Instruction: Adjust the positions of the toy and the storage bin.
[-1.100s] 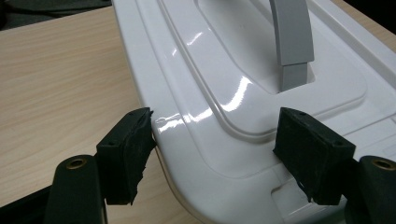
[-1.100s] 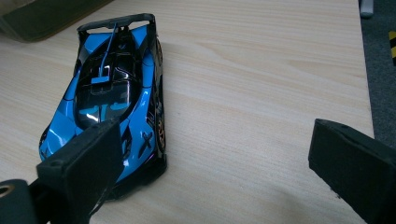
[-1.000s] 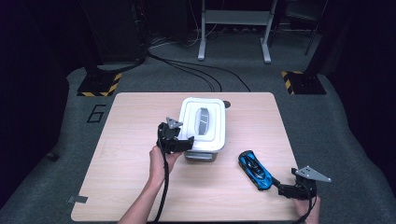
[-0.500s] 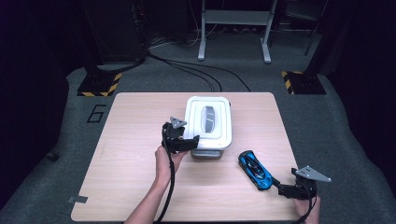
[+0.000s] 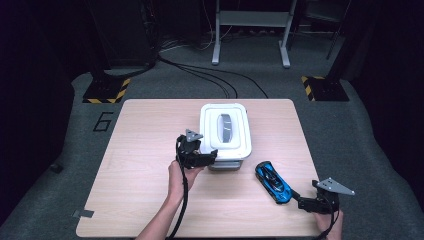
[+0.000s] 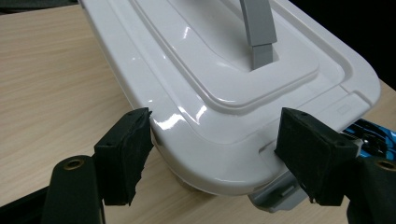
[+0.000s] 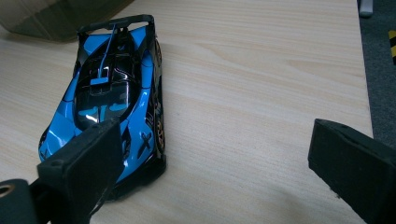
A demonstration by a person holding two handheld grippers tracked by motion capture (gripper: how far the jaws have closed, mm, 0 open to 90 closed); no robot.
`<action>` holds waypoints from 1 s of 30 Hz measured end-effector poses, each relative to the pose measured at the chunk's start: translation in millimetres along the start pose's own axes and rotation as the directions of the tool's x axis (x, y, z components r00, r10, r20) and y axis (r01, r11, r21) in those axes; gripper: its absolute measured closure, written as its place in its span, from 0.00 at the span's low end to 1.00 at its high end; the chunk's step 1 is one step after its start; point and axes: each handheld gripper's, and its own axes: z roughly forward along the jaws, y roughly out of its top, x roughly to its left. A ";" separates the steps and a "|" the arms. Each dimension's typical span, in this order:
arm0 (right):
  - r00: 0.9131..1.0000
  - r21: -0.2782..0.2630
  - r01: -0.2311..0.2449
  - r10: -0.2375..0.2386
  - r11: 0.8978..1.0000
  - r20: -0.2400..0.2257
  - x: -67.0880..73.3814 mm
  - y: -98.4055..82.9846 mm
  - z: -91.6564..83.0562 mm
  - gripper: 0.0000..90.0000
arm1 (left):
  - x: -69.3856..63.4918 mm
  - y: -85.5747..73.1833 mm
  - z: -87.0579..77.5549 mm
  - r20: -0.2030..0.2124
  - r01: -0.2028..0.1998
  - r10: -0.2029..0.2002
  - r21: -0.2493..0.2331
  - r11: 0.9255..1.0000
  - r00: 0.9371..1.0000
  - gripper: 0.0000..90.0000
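Where the light wooden worktop [image 5: 150,165] is seen from above, a white rectangular plastic storage box [image 5: 226,136] is found near its middle, closed by a white lid with a grey handle [image 5: 226,127] lying flat in a recess on top. What the box holds cannot be told, since the lid covers it completely. The left hand-held gripper [image 5: 209,157] is placed at the near left corner of the lid; in the left gripper view its jaws are seen spread apart, one on each side of that rounded corner [image 6: 219,154], and no contact between the black pads [image 6: 123,156] and the plastic can be made out. A grey latch [image 6: 275,198] under the lid edge is cut off by the bottom of that view. A glossy blue and black toy sports car [image 5: 273,182] is set on the worktop just right of the box, apart from it. The right hand-held gripper [image 5: 302,200] is held open just beyond the car's near end, with nothing gripped; in the right gripper view one pad [image 7: 86,163] overlaps the car's nose [image 7: 60,135], and contact cannot be judged.
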 end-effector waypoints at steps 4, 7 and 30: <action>1.000 -0.001 -0.003 0.003 1.000 -0.001 0.3 0.1 0.0 0.03 | -9.2 0.5 2.9 0.018 -0.026 0.026 0.005 1.000 1.000 0.30; 1.000 0.002 0.011 -0.011 1.000 0.001 -0.4 -0.1 0.2 0.03 | -15.5 1.4 6.7 0.032 -0.036 0.036 0.001 0.999 0.999 0.29; 0.999 0.024 -0.031 0.031 0.999 0.015 -2.1 13.6 -2.4 0.00 | 60.7 -79.5 -18.0 -0.118 0.014 -0.009 0.043 0.999 0.993 0.04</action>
